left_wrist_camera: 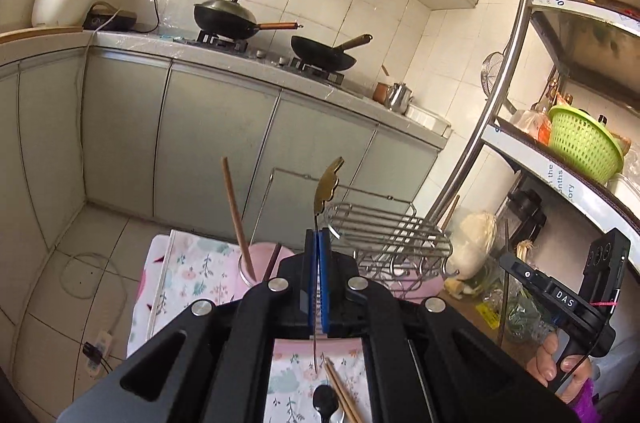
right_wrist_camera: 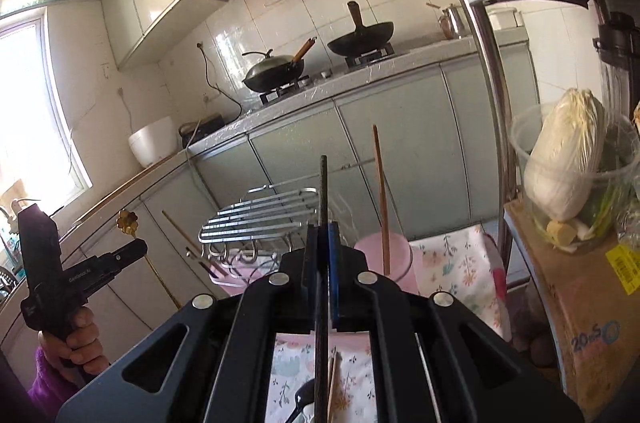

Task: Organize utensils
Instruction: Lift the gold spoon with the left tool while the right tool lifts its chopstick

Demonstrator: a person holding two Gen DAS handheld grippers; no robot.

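Each tool is matte black plastic with blue pads on its two fingers and round silver screws on the linkage arms: left tool (left_wrist_camera: 320, 243), right tool (right_wrist_camera: 326, 239). White lettering marks the bodies. Both hands wear purple sleeves (right_wrist_camera: 48, 379).

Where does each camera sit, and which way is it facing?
Left wrist: rides the left tongs, shut on a gold flower-ended spoon, facing the stove counter; the right hand shows at right.
Right wrist: rides the right tongs, shut on a dark chopstick, facing the same counter; the left hand shows at left.
Shared: pink cup with a wooden chopstick, wire rack, both woks.
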